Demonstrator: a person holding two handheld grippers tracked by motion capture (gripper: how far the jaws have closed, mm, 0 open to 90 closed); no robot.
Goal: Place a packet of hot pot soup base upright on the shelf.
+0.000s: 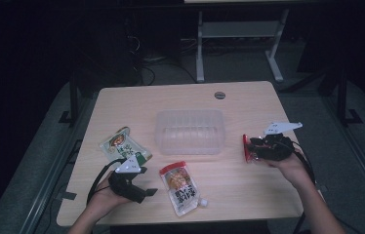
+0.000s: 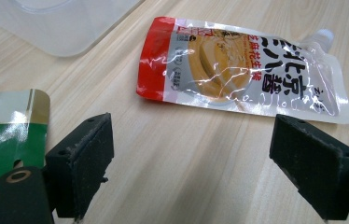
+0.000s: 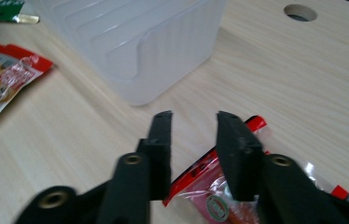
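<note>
The red, crinkly plastic snack packet (image 1: 247,147) sits at the right edge of the pale wooden table (image 1: 249,102), in the right gripper (image 1: 252,148), just right of the clear, ribbed plastic tub (image 1: 189,130), which looks empty from the high view, so by my reading the packing has barely begun. On the left, the left gripper (image 1: 144,192) hovers between a green-and-gold foil pouch (image 1: 124,146) and a red-topped, silver spouted sauce pouch (image 1: 181,187), both flat on the table. In the left gripper view its jaws are spread wide over bare wood, gripping nothing, with the spouted pouch (image 2: 242,70) just ahead and the green pouch (image 2: 9,135) beside the left jaw. In the right gripper view the jaws have drawn fairly close with the red packet (image 3: 210,184) between them; the right pad seems to touch it, but I cannot tell whether both pads press. All three packs appear left to be placed in the tub (image 3: 149,46).
</note>
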